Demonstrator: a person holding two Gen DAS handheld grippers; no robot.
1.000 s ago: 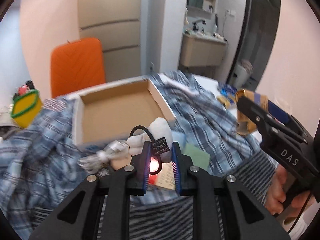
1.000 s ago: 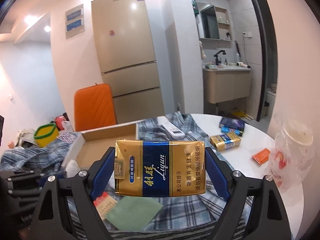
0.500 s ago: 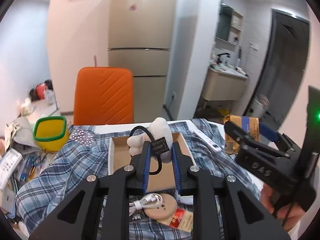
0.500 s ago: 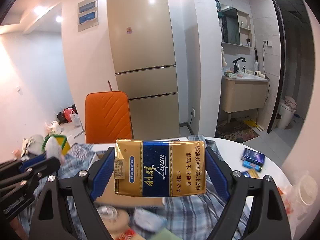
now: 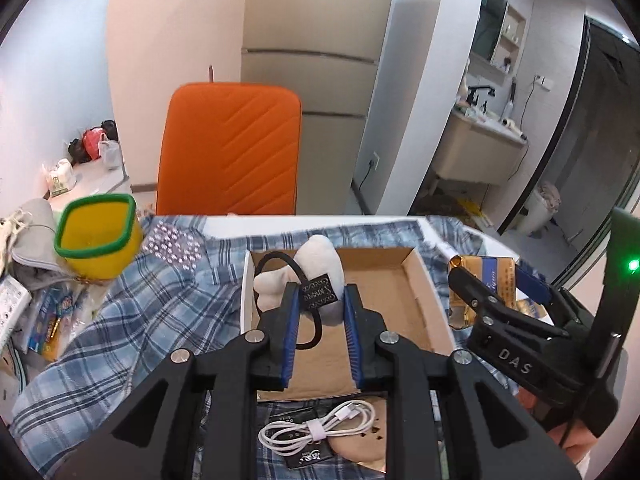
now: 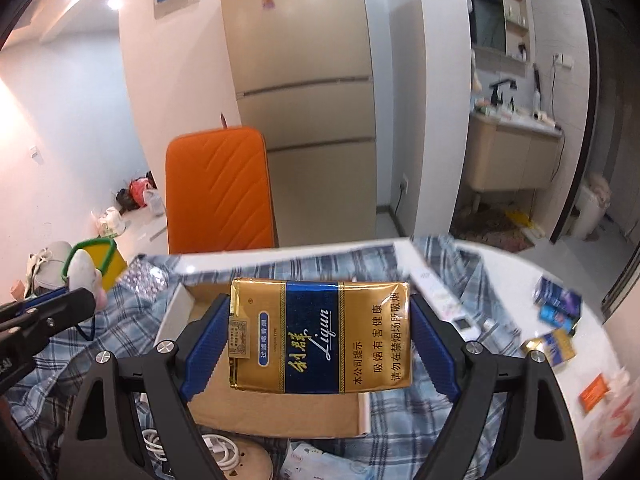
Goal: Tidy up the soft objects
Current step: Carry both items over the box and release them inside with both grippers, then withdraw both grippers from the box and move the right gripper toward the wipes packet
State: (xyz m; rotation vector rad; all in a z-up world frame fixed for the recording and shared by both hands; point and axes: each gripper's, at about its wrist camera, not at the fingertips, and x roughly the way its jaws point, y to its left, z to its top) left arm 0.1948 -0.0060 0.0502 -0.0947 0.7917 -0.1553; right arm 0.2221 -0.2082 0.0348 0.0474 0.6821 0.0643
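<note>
My left gripper [image 5: 322, 306] is shut on a white plush charm [image 5: 318, 258] with a black loop and black tag, held above the open cardboard box [image 5: 416, 280]. My right gripper [image 6: 320, 336] is shut on a gold and blue cigarette pack [image 6: 320, 336], held above the same box [image 6: 280, 412]. In the left wrist view the right gripper [image 5: 504, 312] and its pack [image 5: 496, 276] sit at the right of the box. In the right wrist view the left gripper [image 6: 48, 316] and the plush charm [image 6: 84, 268] show at the left edge.
A blue plaid cloth [image 5: 160, 312] covers the round white table [image 6: 520, 276]. A yellow cup with a green rim [image 5: 98, 236] stands left. A coiled white cable [image 5: 320, 428] lies in front of the box. An orange chair [image 5: 230, 152] stands behind. More packs [image 6: 556, 308] lie right.
Both grippers have tipped downward and moved over the box, each still holding its object. The table and box now fill more of both views.
</note>
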